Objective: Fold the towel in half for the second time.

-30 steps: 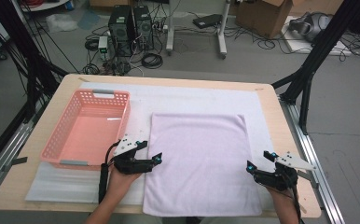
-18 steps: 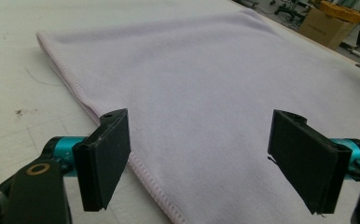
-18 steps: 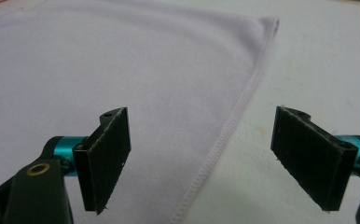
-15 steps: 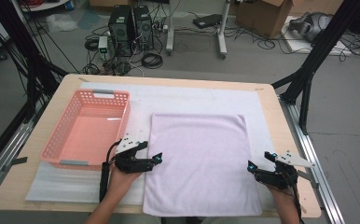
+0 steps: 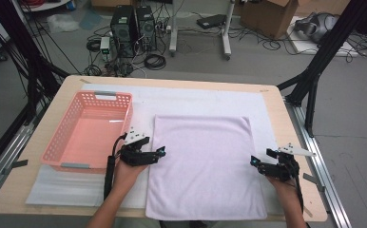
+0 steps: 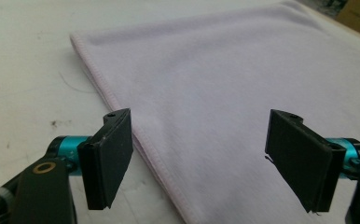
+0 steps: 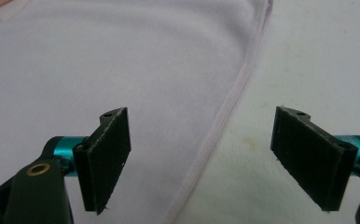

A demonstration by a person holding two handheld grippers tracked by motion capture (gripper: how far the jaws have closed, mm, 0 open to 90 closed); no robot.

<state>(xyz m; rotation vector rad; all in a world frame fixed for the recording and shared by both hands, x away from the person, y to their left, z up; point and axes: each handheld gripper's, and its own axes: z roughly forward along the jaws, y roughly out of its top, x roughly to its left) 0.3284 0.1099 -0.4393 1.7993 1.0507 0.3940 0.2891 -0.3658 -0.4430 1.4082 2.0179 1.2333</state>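
A pale lilac towel (image 5: 203, 164) lies flat on the white mat, folded into a rectangle. My left gripper (image 5: 159, 153) is at the towel's left edge, open; in the left gripper view the towel's hemmed edge (image 6: 122, 112) runs between its wide-apart jaws (image 6: 199, 163). My right gripper (image 5: 254, 161) is at the towel's right edge, also open. In the right gripper view the towel's hem (image 7: 225, 116) passes between the jaws (image 7: 201, 161), with cloth on the left and bare mat on the right. Neither gripper holds anything.
A pink plastic basket (image 5: 65, 142), nothing in it, stands left of the towel on the white mat (image 5: 196, 102). The wooden table's edge (image 5: 286, 118) runs close on the right. Cables, computer towers and frame legs are on the floor beyond.
Both grippers have barely moved; the left one has crept slightly right onto the towel's edge. The towel lies as before.
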